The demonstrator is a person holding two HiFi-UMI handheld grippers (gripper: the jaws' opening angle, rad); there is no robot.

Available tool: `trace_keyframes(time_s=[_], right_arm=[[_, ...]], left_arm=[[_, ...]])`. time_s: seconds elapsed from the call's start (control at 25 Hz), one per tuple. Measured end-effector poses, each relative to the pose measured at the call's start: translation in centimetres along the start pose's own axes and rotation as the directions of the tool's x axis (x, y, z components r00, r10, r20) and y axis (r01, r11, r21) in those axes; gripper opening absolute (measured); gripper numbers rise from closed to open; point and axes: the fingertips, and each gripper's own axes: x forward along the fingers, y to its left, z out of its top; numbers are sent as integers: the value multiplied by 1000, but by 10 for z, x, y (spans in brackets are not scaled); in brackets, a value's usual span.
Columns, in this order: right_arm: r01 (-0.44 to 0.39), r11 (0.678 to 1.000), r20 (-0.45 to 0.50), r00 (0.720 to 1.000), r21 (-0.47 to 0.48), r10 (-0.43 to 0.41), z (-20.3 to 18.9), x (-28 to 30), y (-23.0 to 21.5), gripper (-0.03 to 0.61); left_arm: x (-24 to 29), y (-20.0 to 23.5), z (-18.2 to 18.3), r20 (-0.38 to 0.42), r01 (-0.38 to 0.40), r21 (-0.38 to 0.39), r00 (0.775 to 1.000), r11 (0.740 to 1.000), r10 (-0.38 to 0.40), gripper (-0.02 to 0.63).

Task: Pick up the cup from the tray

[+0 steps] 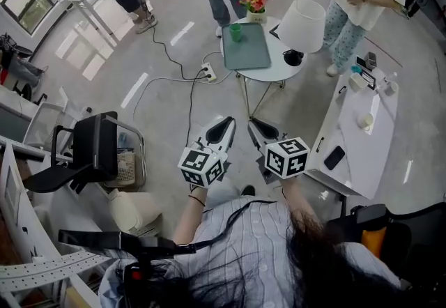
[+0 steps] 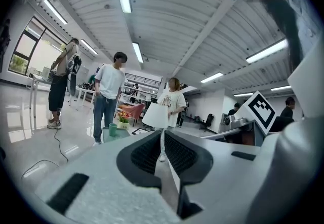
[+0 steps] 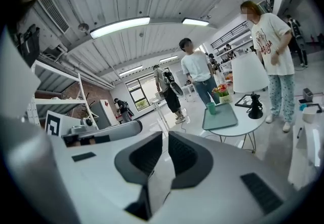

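A green cup (image 1: 235,32) stands upright at the far end of a green tray (image 1: 247,49) on a small round white table (image 1: 279,71). Both grippers are held side by side over the floor, well short of that table. My left gripper (image 1: 226,122) is shut with nothing between its jaws. My right gripper (image 1: 256,123) is shut and empty too. In the left gripper view the cup (image 2: 113,128) shows far off to the left of the jaws' line. In the right gripper view the cup (image 3: 211,108) and the tray (image 3: 221,117) lie ahead to the right.
On the table a white lamp (image 1: 302,26) stands right of the tray and a flower pot (image 1: 255,5) behind it. Three people stand beyond the table. A power strip and cables (image 1: 208,74) lie on the floor. A long white desk (image 1: 362,134) is at right, a black chair (image 1: 94,148) at left.
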Motion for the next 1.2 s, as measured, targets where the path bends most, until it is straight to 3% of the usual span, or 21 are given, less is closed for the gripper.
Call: trace_keyframes(time_s=[0.6, 1.2], right_arm=[[-6, 999, -35, 999, 35, 7, 3, 28, -21, 55], [76, 994, -12, 997, 73, -75, 64, 140, -61, 55]], left_arm=[[27, 21, -4, -38, 2, -18, 999, 1000, -3, 29], [99, 129, 39, -61, 89, -5, 994, 996, -89, 29]])
